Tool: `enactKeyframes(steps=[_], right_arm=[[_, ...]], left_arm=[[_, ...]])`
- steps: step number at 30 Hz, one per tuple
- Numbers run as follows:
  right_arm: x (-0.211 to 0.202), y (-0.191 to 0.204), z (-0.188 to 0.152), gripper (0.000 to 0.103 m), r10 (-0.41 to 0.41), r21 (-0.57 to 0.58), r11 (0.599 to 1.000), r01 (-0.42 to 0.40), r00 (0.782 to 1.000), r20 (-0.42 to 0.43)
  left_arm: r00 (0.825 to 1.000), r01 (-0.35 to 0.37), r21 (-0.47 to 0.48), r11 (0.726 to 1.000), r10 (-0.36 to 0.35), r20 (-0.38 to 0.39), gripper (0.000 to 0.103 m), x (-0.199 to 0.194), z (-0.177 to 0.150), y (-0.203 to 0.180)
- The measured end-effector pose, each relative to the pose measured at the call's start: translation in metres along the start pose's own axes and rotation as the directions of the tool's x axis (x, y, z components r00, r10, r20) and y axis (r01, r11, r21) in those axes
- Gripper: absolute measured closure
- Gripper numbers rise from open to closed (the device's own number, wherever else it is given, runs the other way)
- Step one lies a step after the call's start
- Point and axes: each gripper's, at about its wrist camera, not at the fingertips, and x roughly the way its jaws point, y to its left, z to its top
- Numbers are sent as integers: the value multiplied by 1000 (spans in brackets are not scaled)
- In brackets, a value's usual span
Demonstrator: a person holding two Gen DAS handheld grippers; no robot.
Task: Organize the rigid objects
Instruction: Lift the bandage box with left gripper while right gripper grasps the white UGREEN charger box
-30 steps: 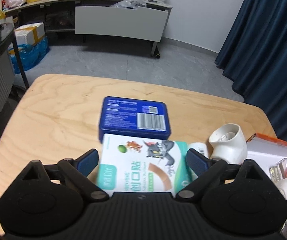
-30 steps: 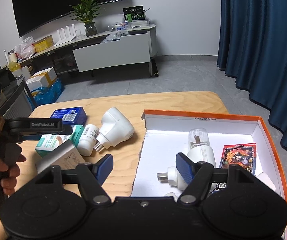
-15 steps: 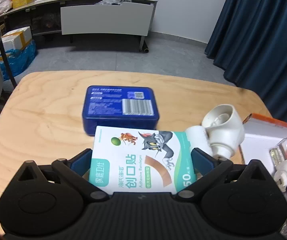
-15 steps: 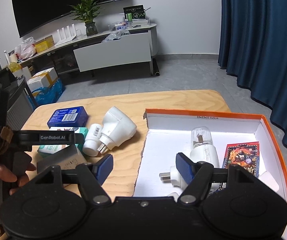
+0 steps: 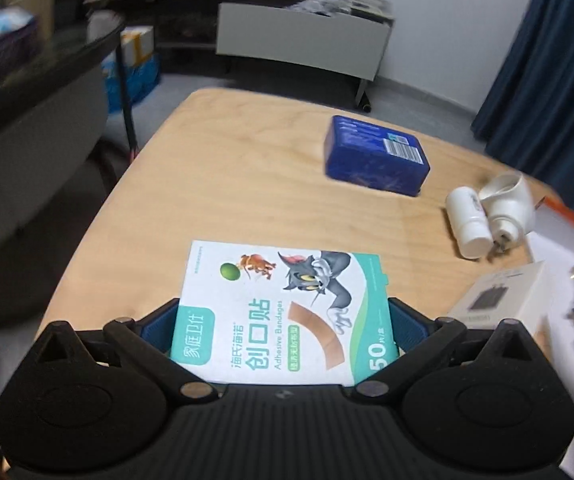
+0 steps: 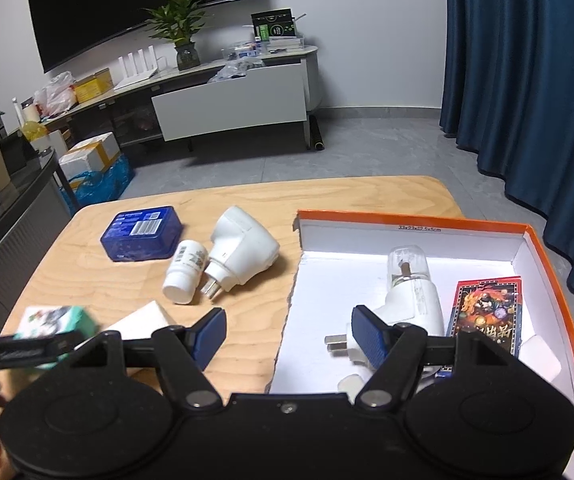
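Note:
My left gripper (image 5: 283,316) is shut on a teal-and-white box of adhesive bandages (image 5: 283,312) with a cartoon cat, held above the near left part of the wooden table (image 5: 223,184); the box also shows in the right wrist view (image 6: 55,320). My right gripper (image 6: 289,336) is open and empty over the left wall of the orange-rimmed white box (image 6: 555,272). On the table lie a blue tin (image 6: 141,232), a small white bottle (image 6: 185,272), a white plug-in device (image 6: 243,248) and a white carton (image 6: 143,320).
Inside the orange box lie a white plug-in device with a clear bulb (image 6: 407,284) and a colourful card pack (image 6: 487,312). A dark side table (image 5: 35,92) stands left of the wooden table. Blue curtains (image 6: 527,80) hang on the right.
My left gripper has lifted the bandage box and pulled it back toward the near left, away from the blue tin. The right gripper has barely moved.

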Motion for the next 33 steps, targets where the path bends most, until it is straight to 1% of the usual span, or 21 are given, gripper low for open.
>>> enactKeyframes(steps=[1,2,3,5,6,7,8,10,12,13,15,17,19,22,26,28,31,33], right_arm=[[0,1,-1,21,3,1,1000,-3,1000,-1],[-1,2,-1,21,4,2,1000,-4,1000,-2],[-2,3,-2,21,6,0,1000,-6,1000,-2],[-5,6,-3,21,9,-5,1000,-9,1000,-2],[-6,8,-4,21,8,-8,1000,-8,1000,-1],[-7,9,-4,21,7,-7,1000,-7,1000,0],[-9,10,-4,21,8,-4,1000,-8,1000,1],[-11,14,-5,21,16,-5,1000,-16,1000,2],[-13,20,-6,21,22,-16,1000,-22,1000,-1],[-13,23,-7,21,29,-21,999,-29,1000,-4],[-15,28,-8,21,36,-36,999,-37,999,-8],[-18,33,-10,21,37,-52,998,-38,999,-8],[-20,36,-12,21,48,-54,997,-48,999,-12],[-19,43,-17,21,67,-70,995,-69,997,-38],[-13,55,-25,20,81,-119,989,-90,993,-81],[-13,60,-28,20,76,-128,988,-87,994,-84],[-17,65,-28,20,101,-119,987,-110,992,-77],[-20,69,-28,20,103,-133,985,-112,992,-73]], left_arm=[[999,46,-24,999,-46,4,0,-6,-3,8],[997,79,-25,997,-78,19,0,-13,-6,14],[995,96,2,995,-96,41,0,-19,-8,17],[994,89,120,989,-96,54,0,-26,-9,18],[995,75,176,982,-84,47,0,-26,-9,18],[996,65,209,976,-74,38,0,-25,-8,18],[996,68,215,974,-79,39,0,-27,-8,20],[991,115,182,977,-127,53,0,-32,-6,25],[981,158,151,976,-173,92,0,-39,-6,25],[977,163,159,974,-182,110,0,-43,-8,22],[973,156,195,968,-184,136,0,-46,-9,12],[972,129,236,963,-170,160,0,-49,-12,1],[969,110,254,961,-160,187,0,-54,-14,-7],[975,107,244,964,-150,165,0,-53,-13,-14],[981,79,245,966,-119,151,0,-56,-17,-20],[983,76,227,971,-111,146,0,-57,-18,-20],[982,92,224,970,-126,144,0,-58,-20,-18],[984,77,227,971,-111,140,0,-55,-21,-18]])
